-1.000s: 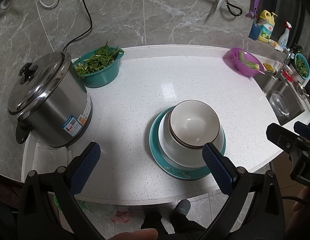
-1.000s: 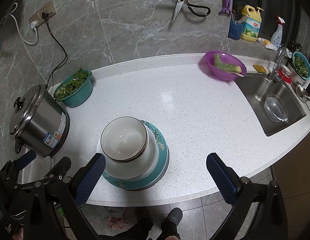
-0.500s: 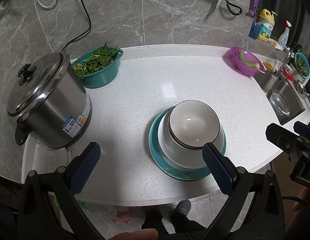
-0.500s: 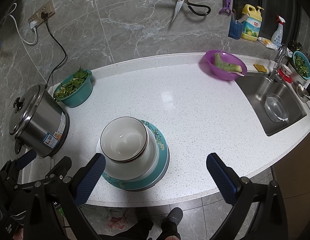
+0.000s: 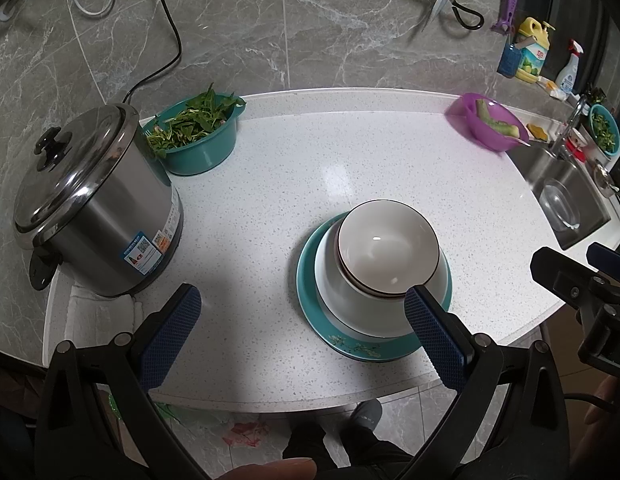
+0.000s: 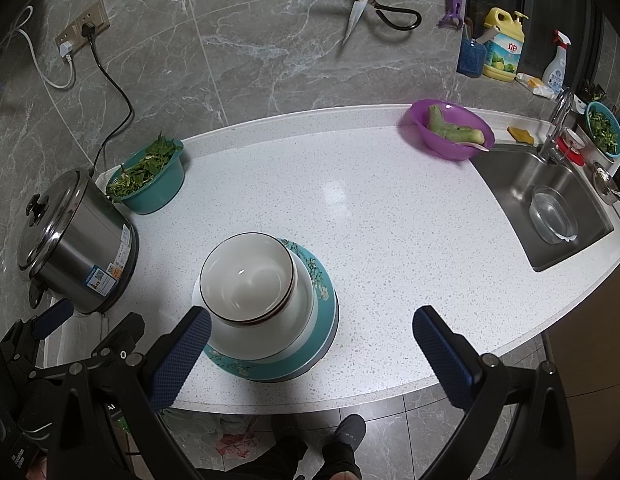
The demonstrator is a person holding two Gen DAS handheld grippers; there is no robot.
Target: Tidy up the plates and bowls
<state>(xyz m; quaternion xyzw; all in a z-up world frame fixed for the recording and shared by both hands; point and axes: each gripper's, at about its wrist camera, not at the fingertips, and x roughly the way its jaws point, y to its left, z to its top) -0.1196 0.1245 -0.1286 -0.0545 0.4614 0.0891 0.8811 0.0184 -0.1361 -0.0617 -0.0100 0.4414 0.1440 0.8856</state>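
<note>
Nearest the cameras, both tools hang over the front edge of the worktop [image 6: 390, 216] with nothing between their pads: the left hand-held gripper [image 5: 298, 330] is spread wide and released, and the right hand-held gripper [image 6: 310, 356] likewise gapes empty. Just ahead of them, between the two, stands the stack: a white bowl with a dark rim [image 6: 246, 276] nested in a larger white bowl [image 6: 298, 312], which sits on the teal plate [image 6: 322, 280]. The stack looks finished, so I judge the task to be at or near its end. Any further move would call for closing on the plate's rim from the side without tipping the bowls. Farther off, left of the grippers, are the steel pot [image 5: 94, 204] and the teal basin of greens [image 5: 198, 136]; far right, the purple bowl [image 6: 450, 128] sits beside the sink [image 6: 550, 208].
</note>
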